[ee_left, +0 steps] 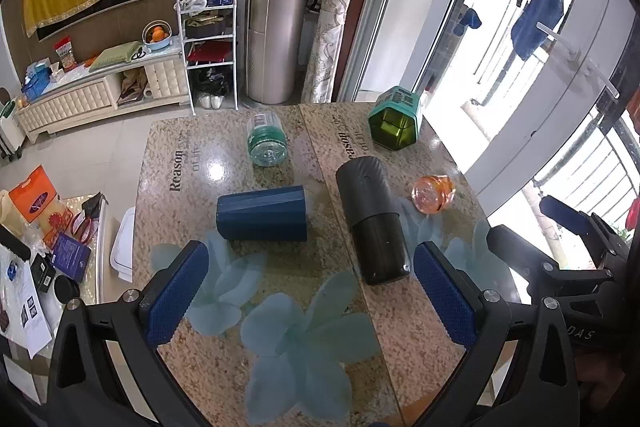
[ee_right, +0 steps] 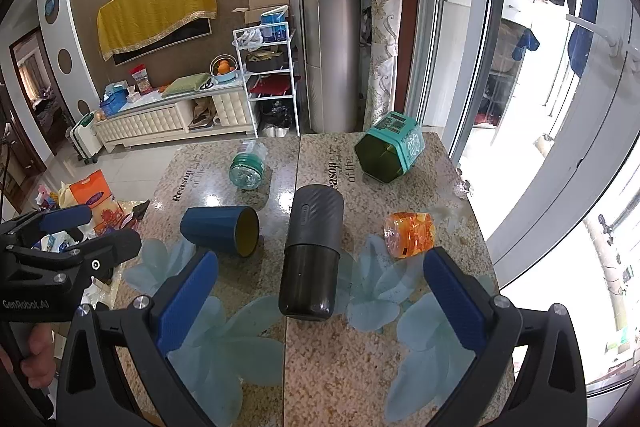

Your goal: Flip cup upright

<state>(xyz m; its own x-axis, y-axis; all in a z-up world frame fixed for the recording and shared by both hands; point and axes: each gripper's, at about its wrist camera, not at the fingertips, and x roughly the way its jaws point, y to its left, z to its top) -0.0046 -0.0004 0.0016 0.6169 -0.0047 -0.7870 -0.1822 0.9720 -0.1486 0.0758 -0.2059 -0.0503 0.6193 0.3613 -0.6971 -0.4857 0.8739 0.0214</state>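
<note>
Scene: a speckled stone table (ee_left: 360, 327) with pale blue flower prints, five containers lying on their sides across it.
Cup: the dark blue ribbed cup (ee_left: 262, 214) lies on its side, left of centre; the right wrist view shows its open mouth facing right, toward the black bottle (ee_left: 372, 223).
Other items: a clear green jar (ee_left: 267, 141) at the far left, a teal hexagonal tin (ee_left: 395, 119) at the far right, a small orange jar (ee_left: 434, 193) at the right.
Left gripper: the left gripper (ee_left: 312, 291) hovers over the near edge, blue pads wide apart, holding nothing — the cup sits just beyond its left finger.
Right gripper: the right gripper (ee_right: 320, 303) hangs nearer the black bottle, fingers likewise spread and empty.
Step in hand: reaching for the cup, probably with the left gripper.
How to do it well: shift left so the cup's ribbed wall sits between the pads, clamp mid-body, lift slightly, then rotate mouth-up — keeping clear of the black bottle.
Uncertainty: whether the cup is free to roll cannot be judged from here.
</note>
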